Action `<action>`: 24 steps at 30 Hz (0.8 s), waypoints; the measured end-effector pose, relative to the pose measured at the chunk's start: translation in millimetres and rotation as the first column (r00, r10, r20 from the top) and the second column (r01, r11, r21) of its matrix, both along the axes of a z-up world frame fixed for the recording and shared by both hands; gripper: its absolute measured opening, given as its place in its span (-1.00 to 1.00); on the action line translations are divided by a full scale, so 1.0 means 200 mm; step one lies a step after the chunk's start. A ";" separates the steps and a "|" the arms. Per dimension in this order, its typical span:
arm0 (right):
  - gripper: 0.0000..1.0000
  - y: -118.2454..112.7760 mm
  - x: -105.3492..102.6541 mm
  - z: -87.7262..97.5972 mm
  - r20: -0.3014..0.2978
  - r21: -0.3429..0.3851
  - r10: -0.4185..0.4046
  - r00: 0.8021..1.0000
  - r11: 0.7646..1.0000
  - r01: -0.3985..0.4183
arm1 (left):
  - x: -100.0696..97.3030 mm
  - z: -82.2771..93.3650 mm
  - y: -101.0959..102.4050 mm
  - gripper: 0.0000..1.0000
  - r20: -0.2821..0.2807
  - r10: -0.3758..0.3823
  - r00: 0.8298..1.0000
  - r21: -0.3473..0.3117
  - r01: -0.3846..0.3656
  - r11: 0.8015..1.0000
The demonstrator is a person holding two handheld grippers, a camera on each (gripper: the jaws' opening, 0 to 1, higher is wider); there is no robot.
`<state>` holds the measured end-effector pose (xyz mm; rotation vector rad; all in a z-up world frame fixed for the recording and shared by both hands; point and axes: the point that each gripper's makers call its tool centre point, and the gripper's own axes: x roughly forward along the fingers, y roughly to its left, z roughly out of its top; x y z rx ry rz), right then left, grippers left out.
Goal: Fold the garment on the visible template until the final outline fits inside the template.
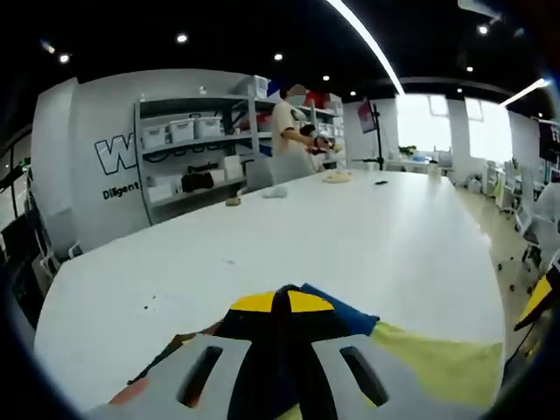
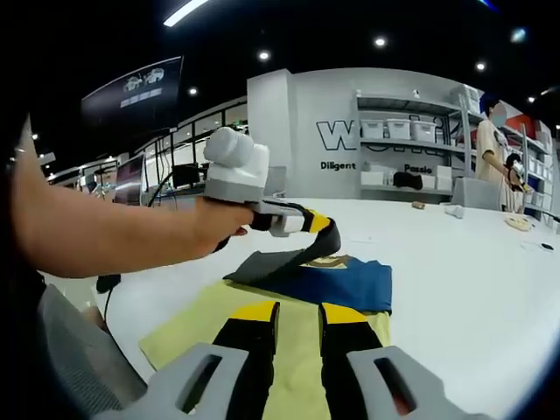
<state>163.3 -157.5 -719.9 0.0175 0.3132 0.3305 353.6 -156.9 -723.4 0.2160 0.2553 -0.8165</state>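
Note:
A navy blue garment [image 2: 346,282] with a pale print lies on a yellow-green template sheet [image 2: 188,328] on the white table [image 2: 455,289]. In the right gripper view a hand holds my left gripper [image 2: 317,223] above the garment. It is shut on a dark flap of the garment [image 2: 278,255], which is lifted and hangs down to the rest. In the left gripper view its yellow-tipped jaws [image 1: 282,302] are pressed together, with blue cloth [image 1: 354,317] and the template [image 1: 442,359] just beyond. My right gripper [image 2: 299,313] stands open over the template's near part, holding nothing.
The long white table [image 1: 350,227] stretches far ahead. A person [image 1: 287,140] stands at its far end by shelves with bins [image 1: 188,131]. Small items [image 1: 337,178] lie on the far part of the table.

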 end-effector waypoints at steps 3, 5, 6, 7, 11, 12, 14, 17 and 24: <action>-0.69 0.00 0.00 0.00 0.001 0.001 -0.001 1.000 1.000 0.001 | -0.02 -0.10 -0.04 -1.00 -0.031 -0.012 0.999 0.016 0.012 1.000; -0.69 0.00 0.00 0.00 0.000 0.003 -0.003 1.000 1.000 0.003 | -0.03 -0.15 -0.07 -1.00 -0.042 -0.024 0.999 0.035 0.025 0.999; -0.69 -0.01 0.00 0.00 0.000 0.003 -0.004 1.000 1.000 0.004 | -0.04 -0.16 -0.08 -1.00 -0.045 -0.029 0.999 0.042 0.031 0.999; -0.69 -0.01 0.00 0.00 -0.001 0.004 -0.004 1.000 1.000 0.004 | -0.05 -0.18 -0.10 -1.00 -0.048 -0.035 0.998 0.048 0.037 0.998; -0.69 -0.01 0.00 -0.01 -0.006 0.005 -0.004 1.000 1.000 0.004 | -0.09 -0.27 -0.15 -1.00 -0.059 -0.067 0.996 0.086 0.072 0.994; -0.69 -0.01 0.00 -0.01 -0.006 0.005 -0.004 1.000 1.000 0.004 | -0.09 -0.28 -0.16 -1.00 -0.061 -0.069 0.996 0.089 0.074 0.993; -0.69 -0.01 0.00 -0.01 -0.009 0.006 -0.004 1.000 1.000 0.004 | -0.11 -0.32 -0.17 -1.00 -0.069 -0.080 0.994 0.106 0.087 0.991; -0.70 0.00 0.00 -0.02 -0.014 0.008 -0.004 1.000 1.000 0.004 | -0.12 -0.37 -0.19 -1.00 -0.076 -0.094 0.993 0.128 0.103 0.986; -0.70 -0.01 0.00 -0.02 -0.015 0.018 -0.011 1.000 1.000 0.011 | -0.16 -0.45 -0.24 -1.00 -0.071 -0.131 0.989 0.165 0.141 0.976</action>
